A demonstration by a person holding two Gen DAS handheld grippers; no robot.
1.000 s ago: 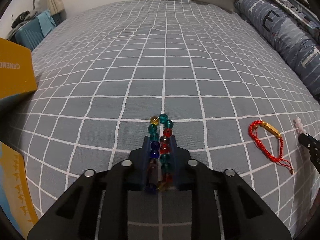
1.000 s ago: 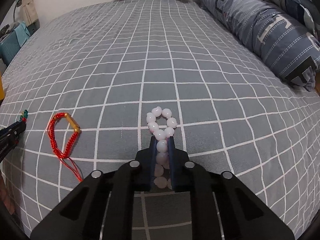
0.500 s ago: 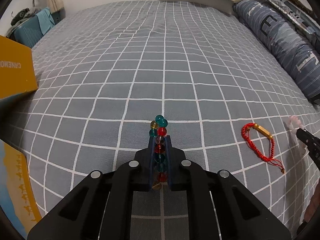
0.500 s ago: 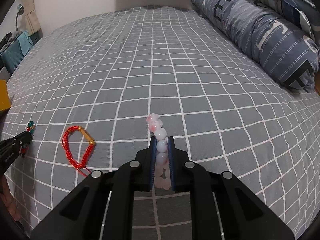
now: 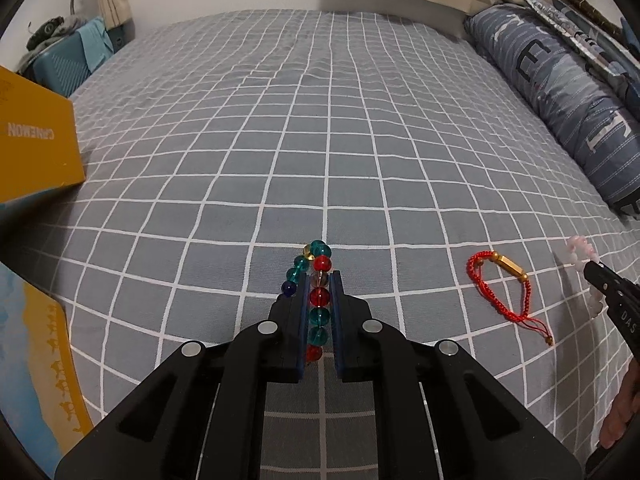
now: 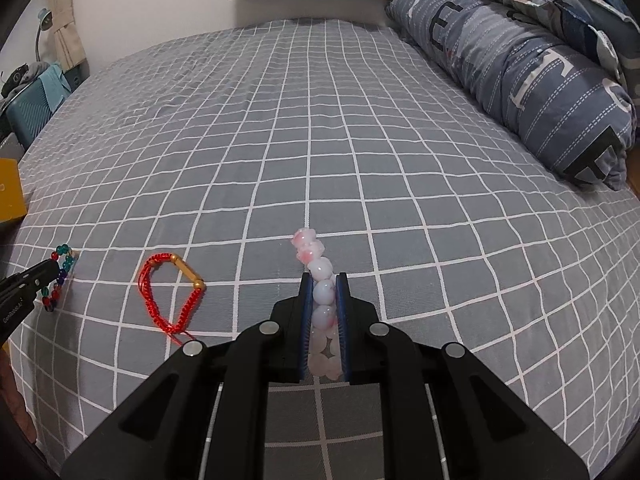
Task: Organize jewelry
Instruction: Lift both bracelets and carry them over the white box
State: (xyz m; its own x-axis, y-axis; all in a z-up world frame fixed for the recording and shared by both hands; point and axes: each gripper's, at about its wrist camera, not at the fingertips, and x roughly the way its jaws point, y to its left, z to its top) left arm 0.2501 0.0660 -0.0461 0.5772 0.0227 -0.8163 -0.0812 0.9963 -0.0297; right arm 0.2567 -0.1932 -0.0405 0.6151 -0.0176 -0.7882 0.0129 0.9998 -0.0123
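Note:
A bracelet of teal, red, blue and amber glass beads is pinched between the pads of my left gripper, which is shut on it; part of the loop sticks out past the tips. My right gripper is shut on a bracelet of pale pink beads, whose end curls out above the tips. Between the two, a red cord bracelet with a gold tube lies flat on the grey checked bedspread. The cord bracelet also shows in the right wrist view, with the left gripper at that view's left edge.
A yellow box stands at the left of the bed, with a yellow-and-blue printed sheet nearer me. A blue patterned bolster runs along the right side. A teal case sits beyond the bed's far left corner.
The left jaws have closed on the coloured beads, squeezing the loop into a single line. Both bracelets have been lifted a little off the bedspread and both views have tilted slightly up.

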